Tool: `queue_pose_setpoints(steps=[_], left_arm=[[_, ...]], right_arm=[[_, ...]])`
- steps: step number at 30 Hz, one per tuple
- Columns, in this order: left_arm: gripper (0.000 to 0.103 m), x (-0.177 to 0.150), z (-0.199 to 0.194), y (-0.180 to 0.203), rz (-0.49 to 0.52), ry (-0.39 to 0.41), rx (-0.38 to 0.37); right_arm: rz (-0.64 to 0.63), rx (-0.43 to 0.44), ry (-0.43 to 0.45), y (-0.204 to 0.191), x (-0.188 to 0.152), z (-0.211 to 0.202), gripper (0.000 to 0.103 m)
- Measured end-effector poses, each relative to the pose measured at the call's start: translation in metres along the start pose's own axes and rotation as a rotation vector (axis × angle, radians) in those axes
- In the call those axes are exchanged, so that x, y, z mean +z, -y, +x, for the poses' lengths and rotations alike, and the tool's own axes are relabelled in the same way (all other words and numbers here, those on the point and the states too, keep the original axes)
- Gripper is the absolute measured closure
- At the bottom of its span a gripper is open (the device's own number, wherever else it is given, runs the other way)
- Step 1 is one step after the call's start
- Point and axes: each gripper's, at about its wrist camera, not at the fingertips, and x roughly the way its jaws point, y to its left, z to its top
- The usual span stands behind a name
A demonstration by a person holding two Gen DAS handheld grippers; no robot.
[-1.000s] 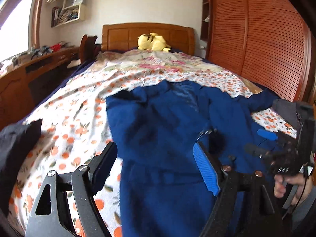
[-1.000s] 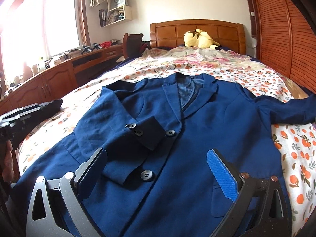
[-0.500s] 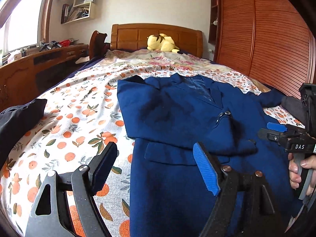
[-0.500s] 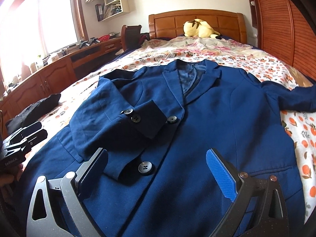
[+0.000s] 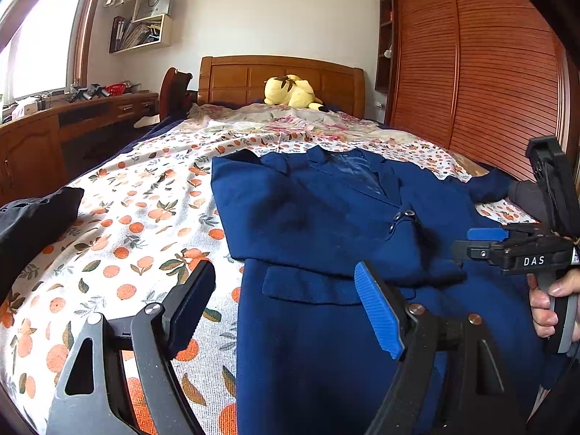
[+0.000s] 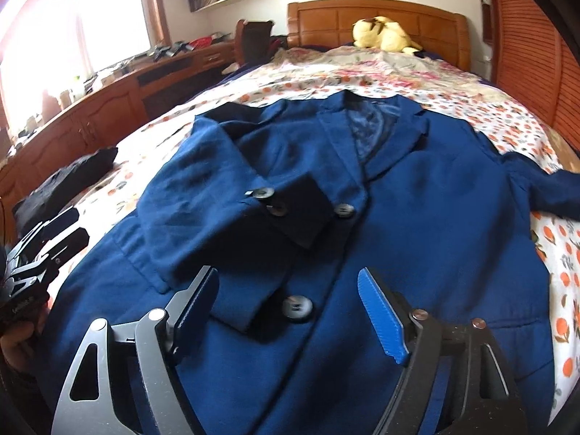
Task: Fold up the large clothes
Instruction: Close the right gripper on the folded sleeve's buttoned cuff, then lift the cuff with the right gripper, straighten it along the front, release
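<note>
- Your blue jacket (image 6: 417, 217) lies front-up and spread across the bed (image 5: 137, 217), collar toward the headboard (image 5: 279, 79); one sleeve (image 6: 232, 217) is folded across its chest, the other trails off to the side.
- Your right gripper (image 6: 290, 308) hangs over the jacket's lower front button; its jaws have just been closing, yet stand apart with nothing pinched between them.
- Your left gripper (image 5: 286, 308) hovers over the jacket's edge, jaws wide, gripping nothing.
- The right gripper's side reads "DAS" in the left wrist view.
- A wall shelf (image 5: 145, 29) holds books and a white bag with unreadable lettering.
- A yellow plush toy (image 5: 290, 92) sits by the headboard; dark folded clothes (image 5: 32, 217) lie at the bed's edge.
</note>
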Motion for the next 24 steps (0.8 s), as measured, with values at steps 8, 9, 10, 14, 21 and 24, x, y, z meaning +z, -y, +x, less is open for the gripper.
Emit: queue_pose_setpoints(steps=[8,9,10,14,21,24], left_arm=[[0.023,-0.001,-0.002,-0.001,-0.001,0.006,-0.004],[0.023,-0.001,-0.003,-0.001,-0.004,0.006,-0.005],[0.023,-0.001,-0.003,-0.001,-0.005,0.005,-0.006],[0.023,-0.002,-0.004,-0.002,-0.008,0.003,-0.012],[0.023,-0.002,-0.002,-0.002,-0.006,-0.007,-0.008],[0.023,-0.003,-0.003,-0.001,-0.003,-0.005,-0.009]], right_arm=[[-0.039,0.031,-0.14,-0.008,0.015,0.039,0.043],[-0.043,0.045,-0.159,-0.009,0.015,0.044,0.045],[-0.049,0.047,-0.172,-0.009,0.016,0.048,0.046],[-0.074,0.075,-0.183,-0.01,0.016,0.049,0.07],[-0.151,0.053,-0.086,-0.019,0.022,0.028,0.095],[-0.137,0.03,0.017,-0.015,0.035,-0.006,0.095]])
